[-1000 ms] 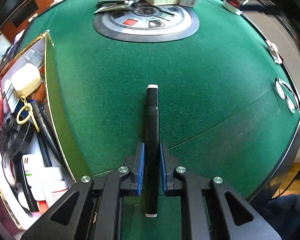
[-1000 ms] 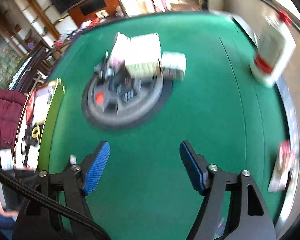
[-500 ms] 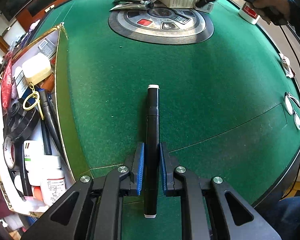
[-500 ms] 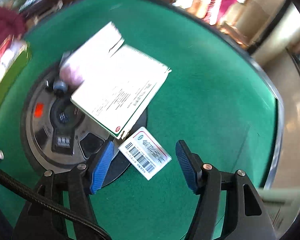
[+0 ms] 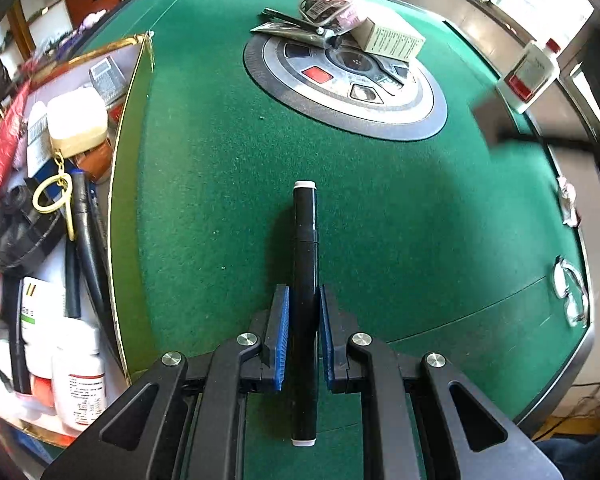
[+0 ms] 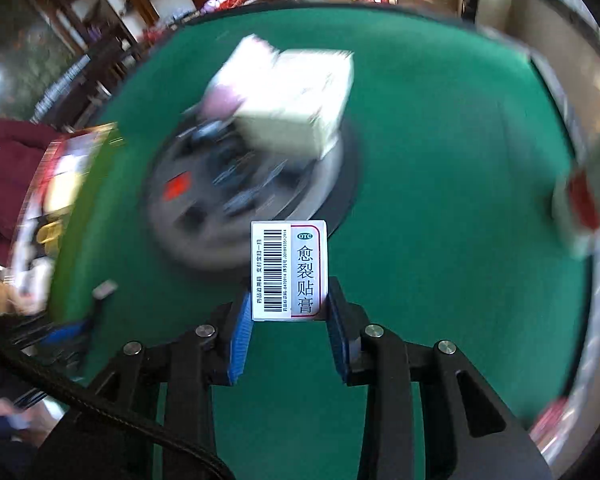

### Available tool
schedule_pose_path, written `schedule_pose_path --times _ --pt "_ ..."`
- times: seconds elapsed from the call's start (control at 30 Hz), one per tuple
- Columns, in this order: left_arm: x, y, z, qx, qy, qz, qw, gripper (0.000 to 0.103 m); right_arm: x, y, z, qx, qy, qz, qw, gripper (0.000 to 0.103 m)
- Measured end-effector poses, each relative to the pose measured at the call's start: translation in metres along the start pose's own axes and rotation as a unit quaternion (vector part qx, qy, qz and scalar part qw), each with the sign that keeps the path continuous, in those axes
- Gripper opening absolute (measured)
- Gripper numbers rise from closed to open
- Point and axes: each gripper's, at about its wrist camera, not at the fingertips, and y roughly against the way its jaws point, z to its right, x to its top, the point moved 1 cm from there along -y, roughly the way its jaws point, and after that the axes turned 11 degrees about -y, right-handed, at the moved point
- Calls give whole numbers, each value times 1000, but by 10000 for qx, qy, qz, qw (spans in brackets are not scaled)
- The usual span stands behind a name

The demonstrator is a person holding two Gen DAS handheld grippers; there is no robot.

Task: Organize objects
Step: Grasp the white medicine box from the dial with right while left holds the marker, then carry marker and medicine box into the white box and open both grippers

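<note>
1. Fingers of the left gripper point(image 5: 303, 334) are clamping a black marker point(image 5: 305, 304) near its middle, blue pads pressing both sides; the marker is pointing forward over the green table point(image 5: 220, 184), with its far white cap clear of the felt as far as can be judged.
2. Fingers of the right gripper point(image 6: 288, 322) have just been closing and are now pinching a small white box point(image 6: 288, 270) with a barcode by its lower edge, both pads touching its sides.
3. The box is being held above the felt, just in front of the round grey panel point(image 6: 204, 216); the background is blurring, so the hand is judged to be moving.
4. An open storage box point(image 5: 134, 92) at the left edge is already holding bottles, a key ring and other small goods; it is judged the likely destination for both items.
5. Recommendation: the small box is sitting shallow in the pads, so a steady, level carry is advised, as a quick swing could be twisting it loose.
6. Recommendation: the marker should be lowered lengthwise into a free gap, clearing the storage box's raised wall before release.
</note>
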Motion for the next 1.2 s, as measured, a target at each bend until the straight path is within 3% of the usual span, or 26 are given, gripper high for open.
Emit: schedule_pose_path --times 0.13,0.3,0.53,0.73,0.93,1.2 --pt "6 -2 0 -137 14 -18 9999 11 -69 -7 -25 417 -324 -228 9983 32" --pt "8 1 4 -296 -136 26 9995 11 -94 -14 -39 435 -438 -350 9975 32" --pt "7 24 1 -459 -288 227 9983 12 -93 2 -53 396 -499 -124 9979 32" --pt "3 53 -23 -533 -193 486 9972 12 -91 0 -92 396 -317 -26 9987 32" --pt "-10 89 -69 -432 74 783 9960 12 -81 -8 -140 522 6 -1 9986 32" --pt "-34 118 -164 -52 673 957 9931 12 -54 -34 -217 714 504 -73 9962 32"
